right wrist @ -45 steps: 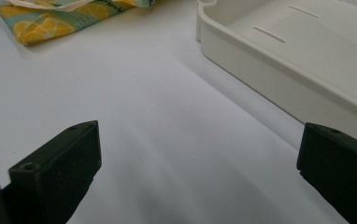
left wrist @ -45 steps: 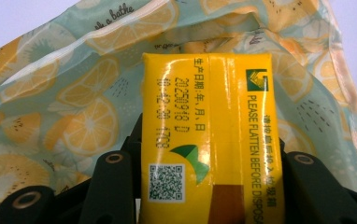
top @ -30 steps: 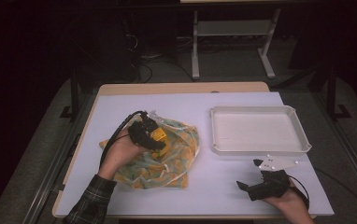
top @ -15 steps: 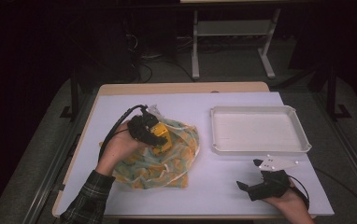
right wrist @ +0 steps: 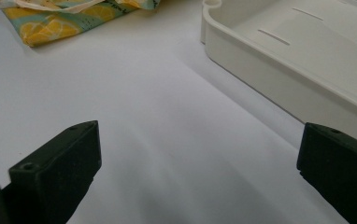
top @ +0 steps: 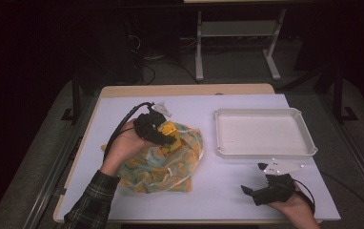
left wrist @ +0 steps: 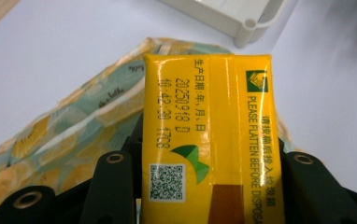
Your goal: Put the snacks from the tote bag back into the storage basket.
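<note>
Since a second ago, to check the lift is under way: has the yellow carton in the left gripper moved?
Yes. The yellow carton, clamped in the left gripper, has shifted toward the white tray and up off the patterned bag.

A dark plaid sleeve (top: 92, 205) is worn on the left forearm, while the right wrist is left bare. The left claw (top: 163, 138) is built of black parts, with a grey three-cornered plate on top and a thick black cable looped from its back; in the left gripper view round brass-ringed screw holes are seen in its black jaws. The right claw (top: 252, 192) is likewise black, is topped by a pale grey three-cornered plate dotted with small studs, and is trailed by a thin black cable.
</note>
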A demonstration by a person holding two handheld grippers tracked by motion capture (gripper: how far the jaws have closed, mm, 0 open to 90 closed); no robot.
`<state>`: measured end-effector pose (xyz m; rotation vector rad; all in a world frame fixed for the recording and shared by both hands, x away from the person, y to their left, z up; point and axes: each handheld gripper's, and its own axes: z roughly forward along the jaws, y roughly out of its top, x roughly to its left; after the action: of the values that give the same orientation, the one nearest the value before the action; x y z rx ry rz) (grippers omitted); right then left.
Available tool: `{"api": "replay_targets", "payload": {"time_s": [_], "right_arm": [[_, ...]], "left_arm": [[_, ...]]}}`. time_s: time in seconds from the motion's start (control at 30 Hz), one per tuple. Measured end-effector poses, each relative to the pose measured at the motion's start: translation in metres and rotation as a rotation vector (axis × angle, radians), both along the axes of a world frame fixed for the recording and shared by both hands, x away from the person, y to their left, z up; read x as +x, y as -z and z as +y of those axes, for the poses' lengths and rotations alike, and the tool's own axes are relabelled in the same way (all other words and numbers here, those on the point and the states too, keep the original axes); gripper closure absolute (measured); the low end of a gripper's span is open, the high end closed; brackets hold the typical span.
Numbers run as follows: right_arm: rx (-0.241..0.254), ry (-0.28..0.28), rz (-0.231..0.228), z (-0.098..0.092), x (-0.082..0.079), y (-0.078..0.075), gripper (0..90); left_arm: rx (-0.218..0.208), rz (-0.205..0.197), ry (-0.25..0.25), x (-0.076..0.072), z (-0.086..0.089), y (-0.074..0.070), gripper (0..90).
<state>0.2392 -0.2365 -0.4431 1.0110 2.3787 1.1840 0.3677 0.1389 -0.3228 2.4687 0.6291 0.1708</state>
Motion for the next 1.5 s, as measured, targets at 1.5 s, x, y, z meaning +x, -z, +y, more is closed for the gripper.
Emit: {"api": "replay_targets", "payload": {"time_s": [1.5], "right_arm": [[0.009,-0.006,0.006,0.000,-0.001,-0.001,0.0]], "left_arm": [[-0.079,-0.023,0.122,0.014,-0.071,-0.008,54.3]]}}
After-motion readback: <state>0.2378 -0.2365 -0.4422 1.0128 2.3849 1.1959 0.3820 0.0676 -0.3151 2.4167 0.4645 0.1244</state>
